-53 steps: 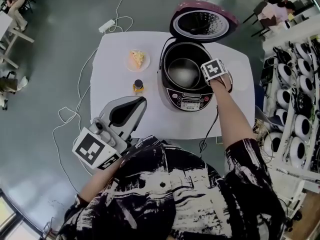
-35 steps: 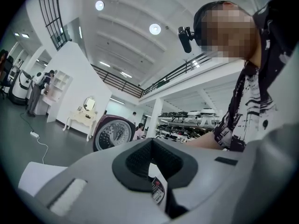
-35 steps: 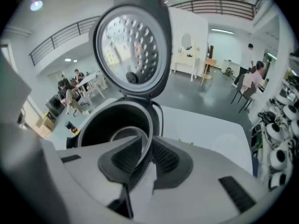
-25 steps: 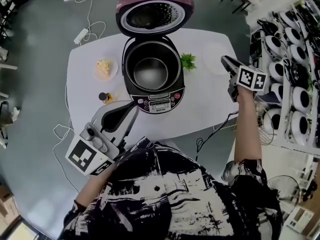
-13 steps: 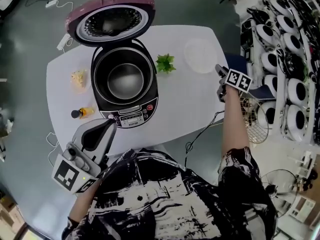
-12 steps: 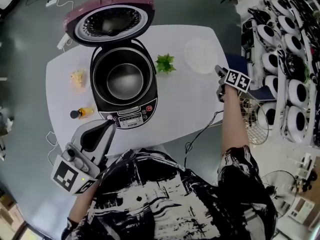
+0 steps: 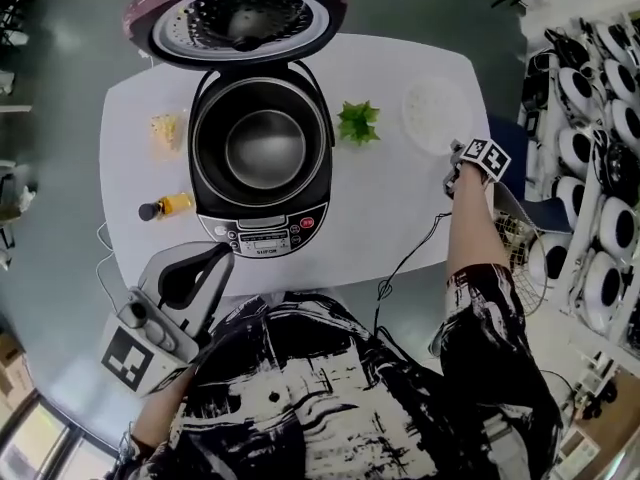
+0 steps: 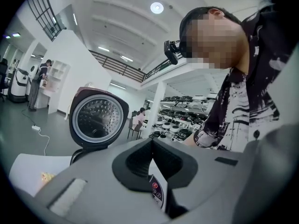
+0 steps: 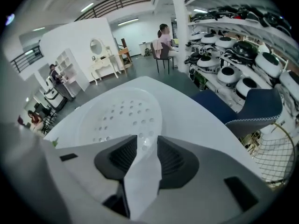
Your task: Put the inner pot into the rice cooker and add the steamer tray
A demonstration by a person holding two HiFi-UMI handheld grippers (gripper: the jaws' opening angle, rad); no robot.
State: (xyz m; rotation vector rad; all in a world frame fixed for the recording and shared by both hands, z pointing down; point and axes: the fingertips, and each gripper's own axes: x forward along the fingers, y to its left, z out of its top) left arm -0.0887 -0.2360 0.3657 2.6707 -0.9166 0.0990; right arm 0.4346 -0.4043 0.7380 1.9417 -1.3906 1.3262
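Observation:
The black rice cooker stands on the white table with its pink lid raised, and the metal inner pot sits inside it. The white perforated steamer tray lies at the table's right end. My right gripper points steeply down at the tray's near rim. Its jaws are closing, a gap still shows, and the rim lies at their tips without the pads pressing on it. My left gripper hovers before the cooker's control panel, shut and empty.
A green leafy sprig lies between cooker and tray. A small plate of food and a little bottle sit left of the cooker. A power cord hangs off the front edge. Shelves of rice cookers and a wire basket stand right.
My right gripper left the cooker, swung out past the table's right end and came down onto the steamer tray's near rim. My left gripper sank slightly, staying shut.

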